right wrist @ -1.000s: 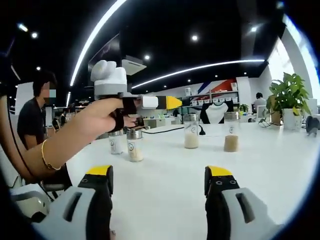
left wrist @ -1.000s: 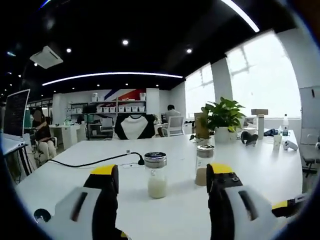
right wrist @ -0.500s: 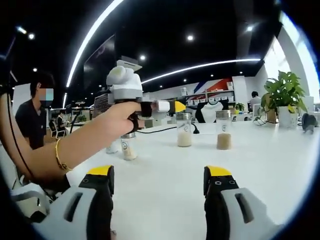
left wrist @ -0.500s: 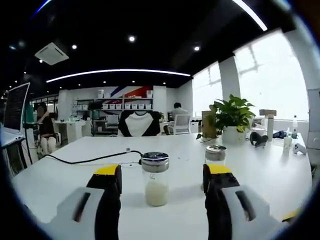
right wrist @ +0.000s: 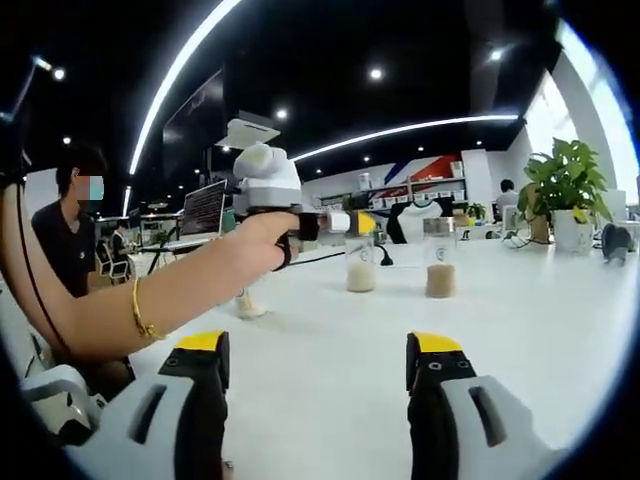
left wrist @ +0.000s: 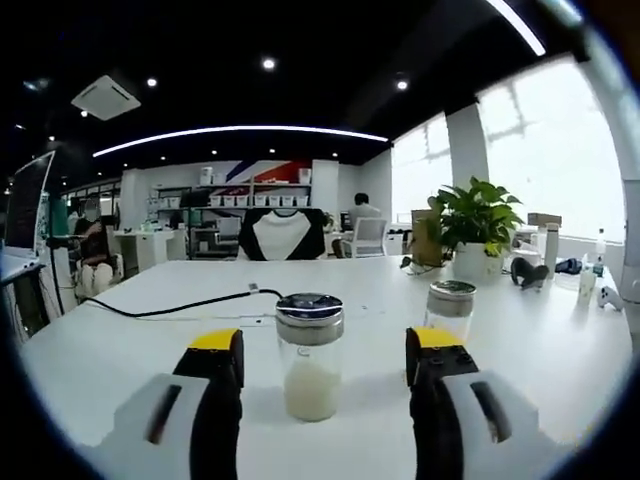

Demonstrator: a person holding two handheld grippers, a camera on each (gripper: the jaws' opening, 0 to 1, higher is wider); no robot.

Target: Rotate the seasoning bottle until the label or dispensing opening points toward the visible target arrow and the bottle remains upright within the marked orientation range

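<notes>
A glass seasoning bottle [left wrist: 310, 362] with white powder and a dark metal lid stands upright on the white table [left wrist: 120, 350]. It sits in line with the gap of my open left gripper [left wrist: 325, 345], and neither jaw touches it. A second bottle [left wrist: 448, 306] with brown powder stands to its right, partly behind the right jaw. In the right gripper view, a hand holds the left gripper [right wrist: 352, 222] beside the white-powder bottle [right wrist: 360, 266], with the brown-powder bottle [right wrist: 438, 270] further right. My right gripper [right wrist: 318, 350] is open over bare table, well short of both bottles.
A black cable [left wrist: 170, 305] runs across the table behind the bottle. A potted plant [left wrist: 478, 228] and small items stand at the far right. Another small bottle [right wrist: 250, 302] stands behind the person's forearm [right wrist: 150, 300]. A seated person [right wrist: 68, 230] is at the left.
The left gripper has moved closer to the white-powder bottle, which now looks larger between its jaws. In the right gripper view the hand has carried that gripper rightward to the bottle.
</notes>
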